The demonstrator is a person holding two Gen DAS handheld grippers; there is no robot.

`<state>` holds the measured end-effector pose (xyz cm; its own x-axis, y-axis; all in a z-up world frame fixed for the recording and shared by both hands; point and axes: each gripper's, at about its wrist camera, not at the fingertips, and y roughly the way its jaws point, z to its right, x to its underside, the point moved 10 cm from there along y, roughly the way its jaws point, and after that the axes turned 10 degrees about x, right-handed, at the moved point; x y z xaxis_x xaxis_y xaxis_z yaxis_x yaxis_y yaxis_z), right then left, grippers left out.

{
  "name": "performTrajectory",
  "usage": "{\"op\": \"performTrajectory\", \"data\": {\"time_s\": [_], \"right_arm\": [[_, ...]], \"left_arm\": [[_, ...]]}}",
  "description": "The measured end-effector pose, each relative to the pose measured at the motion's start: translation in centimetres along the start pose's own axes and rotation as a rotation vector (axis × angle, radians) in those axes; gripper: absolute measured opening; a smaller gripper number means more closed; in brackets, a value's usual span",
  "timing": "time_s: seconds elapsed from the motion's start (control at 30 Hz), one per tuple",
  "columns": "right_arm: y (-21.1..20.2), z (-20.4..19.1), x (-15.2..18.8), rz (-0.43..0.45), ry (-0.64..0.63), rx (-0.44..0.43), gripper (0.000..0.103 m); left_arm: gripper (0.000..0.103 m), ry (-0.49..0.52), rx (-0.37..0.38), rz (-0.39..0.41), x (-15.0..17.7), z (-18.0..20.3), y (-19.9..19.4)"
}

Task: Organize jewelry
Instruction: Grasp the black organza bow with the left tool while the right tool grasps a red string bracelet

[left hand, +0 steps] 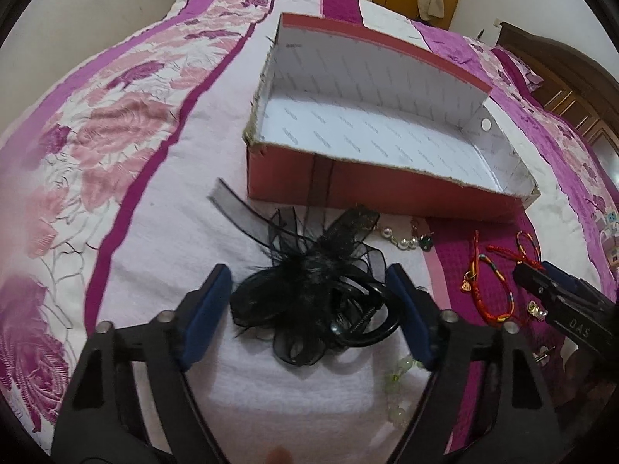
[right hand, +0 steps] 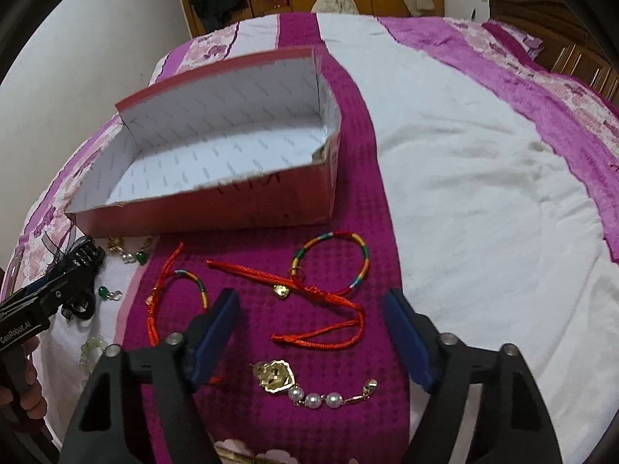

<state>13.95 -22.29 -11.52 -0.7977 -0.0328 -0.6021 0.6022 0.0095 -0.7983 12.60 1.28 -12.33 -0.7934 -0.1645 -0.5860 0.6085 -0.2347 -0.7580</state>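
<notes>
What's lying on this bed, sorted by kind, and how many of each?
Red box: 1
Black hair piece: 1
Rainbow-wrapped red bracelets: 2
Red cord with gold heart: 1
Gold-and-pearl pieces: 2
Green bead pieces: 2
Total: 9

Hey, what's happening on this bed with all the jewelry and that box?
A person is sorting jewelry with a hand-held gripper in each hand. The left hand-held gripper hangs open around a black feathered hair clip, its pads not yet pressing it. The right hand-held gripper is open over the red cord bracelets and a gold pearl earring on the magenta stripe. The red cardboard box behind them is empty, so nothing has been put away yet.
</notes>
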Motion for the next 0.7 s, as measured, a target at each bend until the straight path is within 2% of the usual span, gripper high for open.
{"op": "performTrajectory", "data": {"time_s": [0.17,0.2,0.23,0.27,0.33,0.37,0.43,0.47,0.7], "right_arm": [[0.7,0.5,0.5,-0.029,0.032,-0.037,0.072],[0.7,0.6,0.5,-0.029,0.041,-0.038,0.069],[0.6,0.9,0.4,-0.029,0.049,-0.030,0.061],[0.6,1.2,0.3,-0.030,0.056,-0.023,0.058],[0.5,1.5,0.2,-0.030,0.068,-0.025,0.040],[0.5,1.7,0.2,-0.031,0.075,-0.029,0.035],[0.3,1.8,0.2,-0.034,0.086,-0.044,0.014],[0.3,1.9,0.1,-0.033,0.090,-0.050,0.011],[-2.1,1.9,-0.3,0.028,0.101,-0.079,0.005]], "left_arm": [[0.068,0.004,0.002,0.003,0.2,0.0,0.1],[0.068,0.006,0.005,0.005,0.2,-0.1,0.0],[0.068,0.007,0.008,0.007,0.2,-0.1,-0.1],[0.066,0.008,0.011,0.010,0.2,-0.1,-0.3],[0.065,0.009,0.018,0.015,0.2,-0.1,-0.5],[0.065,0.008,0.022,0.017,0.2,0.0,-0.7],[0.065,0.009,0.029,0.022,0.2,0.1,-1.0],[0.065,0.013,0.030,0.026,0.1,0.2,-1.1],[0.065,0.019,0.039,0.059,-0.2,0.6,-2.9]]}}
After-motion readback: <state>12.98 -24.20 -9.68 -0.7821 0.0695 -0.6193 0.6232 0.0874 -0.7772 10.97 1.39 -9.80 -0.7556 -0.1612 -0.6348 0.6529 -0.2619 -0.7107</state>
